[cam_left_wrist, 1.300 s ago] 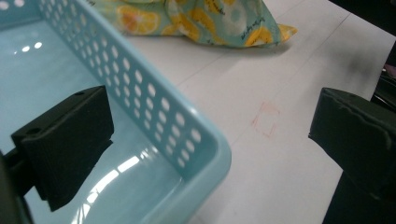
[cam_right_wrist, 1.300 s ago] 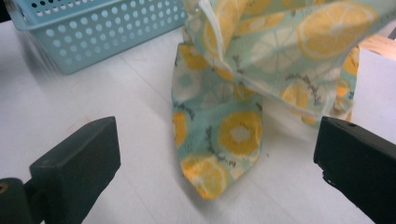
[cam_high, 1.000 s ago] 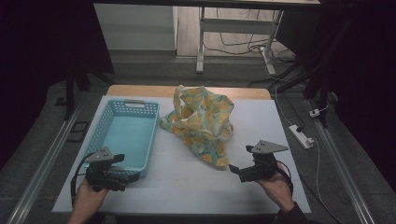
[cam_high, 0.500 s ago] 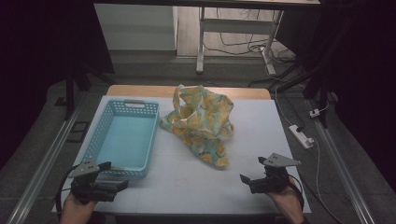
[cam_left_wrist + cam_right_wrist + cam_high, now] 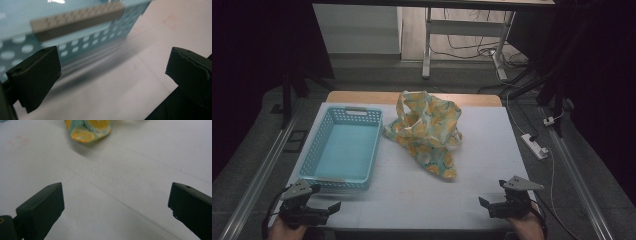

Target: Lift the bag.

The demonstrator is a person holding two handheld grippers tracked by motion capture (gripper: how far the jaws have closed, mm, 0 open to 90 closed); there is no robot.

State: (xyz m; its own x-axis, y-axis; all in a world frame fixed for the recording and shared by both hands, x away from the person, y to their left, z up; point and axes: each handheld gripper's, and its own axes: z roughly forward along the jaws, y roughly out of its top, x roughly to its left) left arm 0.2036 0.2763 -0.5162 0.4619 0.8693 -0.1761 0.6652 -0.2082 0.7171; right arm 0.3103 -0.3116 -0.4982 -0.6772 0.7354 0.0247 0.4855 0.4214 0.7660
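Patterned cloth bag point(image 5: 428, 130) crumpled, long axis toward right gripper point(image 5: 486, 205), fingers spread

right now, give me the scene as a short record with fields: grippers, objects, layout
left gripper: open, holding nothing, at the near left edge of the table, just in front of the basket
right gripper: open, holding nothing, at the near right edge
cloth: crumpled, yellow and teal pattern, mid table, touched by neither gripper
basket: light blue, perforated walls, nothing inside, left of the cloth
table: white top
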